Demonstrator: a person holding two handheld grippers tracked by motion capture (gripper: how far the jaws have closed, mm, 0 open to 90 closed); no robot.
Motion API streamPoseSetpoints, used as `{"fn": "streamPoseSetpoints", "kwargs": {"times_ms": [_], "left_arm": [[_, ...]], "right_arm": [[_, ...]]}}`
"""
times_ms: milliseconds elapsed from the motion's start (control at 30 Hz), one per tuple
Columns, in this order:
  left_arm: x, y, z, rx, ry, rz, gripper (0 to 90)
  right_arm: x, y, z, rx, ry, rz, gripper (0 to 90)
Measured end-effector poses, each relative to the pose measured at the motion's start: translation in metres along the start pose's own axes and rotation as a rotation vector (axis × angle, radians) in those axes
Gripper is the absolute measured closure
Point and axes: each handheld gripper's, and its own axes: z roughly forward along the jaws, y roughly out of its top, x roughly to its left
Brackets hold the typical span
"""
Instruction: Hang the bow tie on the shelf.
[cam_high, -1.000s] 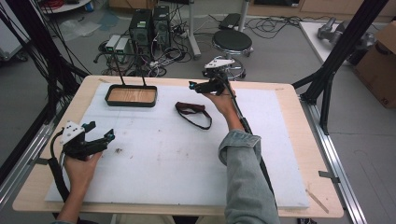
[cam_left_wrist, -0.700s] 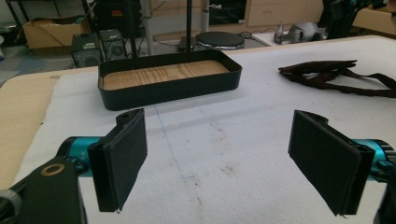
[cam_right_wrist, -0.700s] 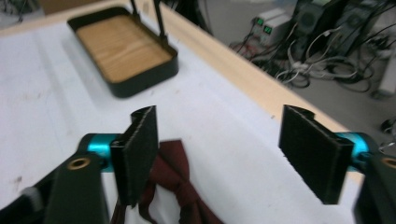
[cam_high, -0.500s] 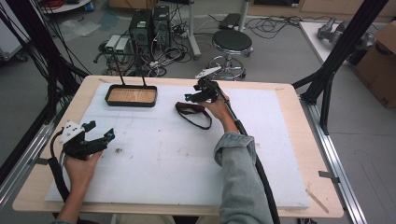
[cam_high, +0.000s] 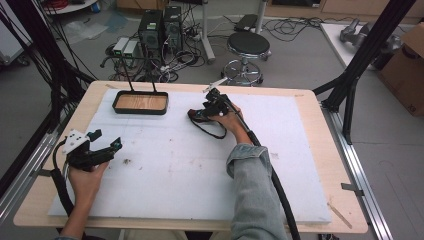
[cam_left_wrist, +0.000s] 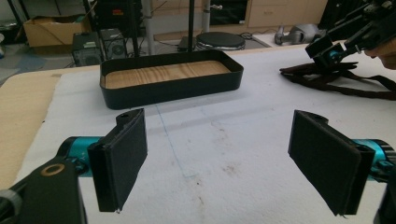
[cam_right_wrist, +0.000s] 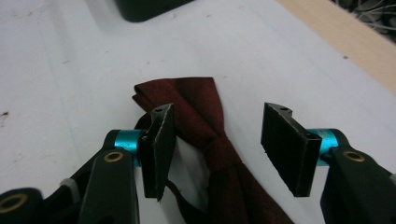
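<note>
Hidden: the bow tie's (cam_right_wrist: 205, 135) strap runs off the frame's bottom edge.
Your right gripper (cam_right_wrist: 217, 149): jaws half spread and just closing, straddling the knot, not yet pinching.
Your left gripper (cam_left_wrist: 229, 158): spread wide, empty.

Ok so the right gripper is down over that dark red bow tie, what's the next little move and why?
Probably keep closing the right gripper on the bow tie. Its jaws have just been closing, yet a gap remains: the knot lies between them, unpinched. Once gripped, it could be lifted toward the tray.

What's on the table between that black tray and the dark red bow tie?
Nothing but bare white mat, as the high view shows. The tray sits apart from the bow tie, over which the right gripper has been closing its jaws.
</note>
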Motion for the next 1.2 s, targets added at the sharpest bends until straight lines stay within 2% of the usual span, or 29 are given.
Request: {"fn": "streamPoseSetpoints", "kwargs": {"times_ms": [33, 100, 267, 400, 500, 533, 567, 667, 867, 933, 1000, 1067, 1100, 1200], "left_arm": [[0.0, 0.0, 0.0, 0.001, 0.0, -0.002, 20.0], [0.001, 0.0, 0.0, 0.003, 0.002, -0.003, 20.0], [0.001, 0.0, -0.001, 0.004, 0.002, -0.005, 20.0], [0.001, 0.0, -0.001, 0.004, 0.005, -0.006, 20.0], [0.002, -0.001, -0.003, 0.005, 0.006, -0.006, 20.0], [0.002, -0.001, -0.003, 0.005, 0.006, -0.006, 20.0], [0.002, -0.001, -0.003, 0.004, 0.01, -0.012, 20.0], [0.003, -0.001, -0.004, 0.004, 0.012, -0.013, 20.0], [0.003, -0.001, -0.004, 0.003, 0.014, -0.013, 20.0], [0.003, -0.001, -0.004, 0.003, 0.012, -0.013, 20.0], [0.003, -0.001, -0.003, 0.004, 0.014, -0.011, 20.0], [0.003, -0.001, -0.003, 0.003, 0.014, -0.01, 20.0], [0.003, -0.001, -0.003, 0.002, 0.014, -0.011, 20.0], [0.003, -0.001, -0.003, 0.0, 0.014, -0.013, 20.0]], "right_arm": [[0.0, -0.001, 0.001, 0.005, 0.013, 0.004, 45.8], [0.001, -0.002, 0.004, 0.032, 0.013, -0.006, 46.8], [0.001, -0.003, 0.006, 0.046, 0.003, -0.01, 49.2], [0.002, -0.003, 0.008, 0.055, 0.007, -0.001, 55.9], [0.003, -0.003, 0.007, 0.061, 0.002, -0.004, 66.3], [0.003, -0.003, 0.007, 0.061, 0.002, -0.004, 66.3], [0.003, -0.002, 0.005, 0.057, 0.007, 0.002, 73.5], [0.002, 0.0, 0.001, 0.04, 0.007, 0.001, 75.1], [0.003, 0.001, -0.001, 0.05, 0.006, 0.008, 77.0], [0.005, 0.003, -0.002, 0.041, 0.007, 0.002, 77.3], [0.006, 0.007, -0.007, 0.004, 0.009, -0.01, 77.5], [0.006, 0.008, -0.01, -0.013, 0.007, -0.009, 77.5], [0.008, 0.011, -0.014, -0.051, 0.011, 0.003, 77.5], [0.01, 0.014, -0.018, -0.08, 0.011, 0.003, 77.5]]}}
